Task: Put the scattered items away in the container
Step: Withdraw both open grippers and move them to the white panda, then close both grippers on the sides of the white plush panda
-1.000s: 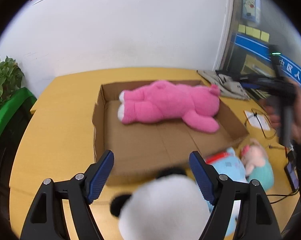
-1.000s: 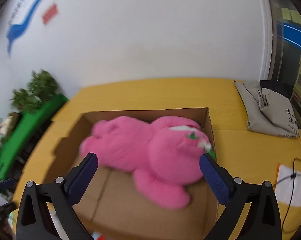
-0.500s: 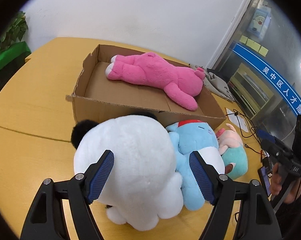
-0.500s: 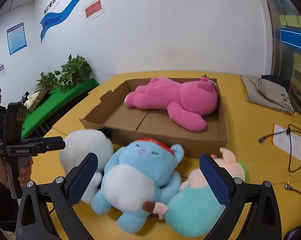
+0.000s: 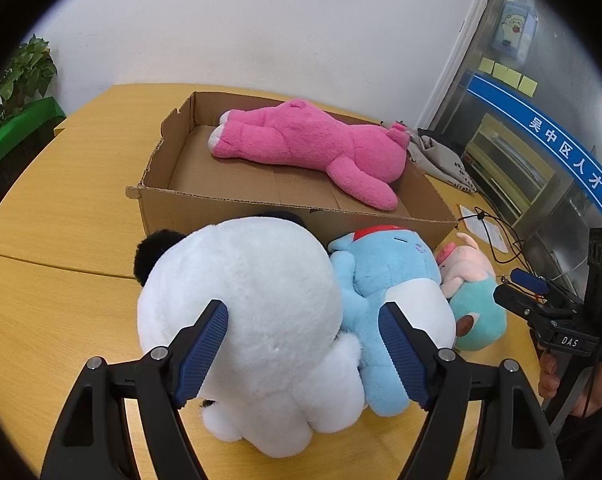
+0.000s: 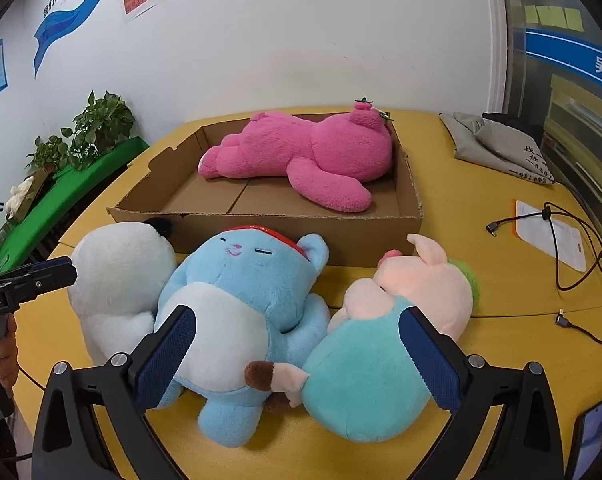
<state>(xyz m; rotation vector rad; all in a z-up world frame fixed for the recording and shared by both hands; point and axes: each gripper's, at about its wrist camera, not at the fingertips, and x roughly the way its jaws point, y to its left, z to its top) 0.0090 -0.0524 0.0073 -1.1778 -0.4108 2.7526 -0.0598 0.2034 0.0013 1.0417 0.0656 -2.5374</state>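
A: What do the loose toys look like?
B: A white panda plush point(image 5: 253, 304), black-eared, fluffy, sits at six o'clock from the cardboard box point(image 5: 237, 210), touching a blue plush point(image 6: 241, 300); a pink pig plush point(image 6: 389, 340) in teal leans at its three o'clock.

A: And the box?
B: Holds only a pink bear plush point(image 6: 309, 156), lying flat.

A: The tools?
B: Left gripper point(image 5: 303, 354) and right gripper point(image 6: 297, 360) both spread wide, grasping nothing.
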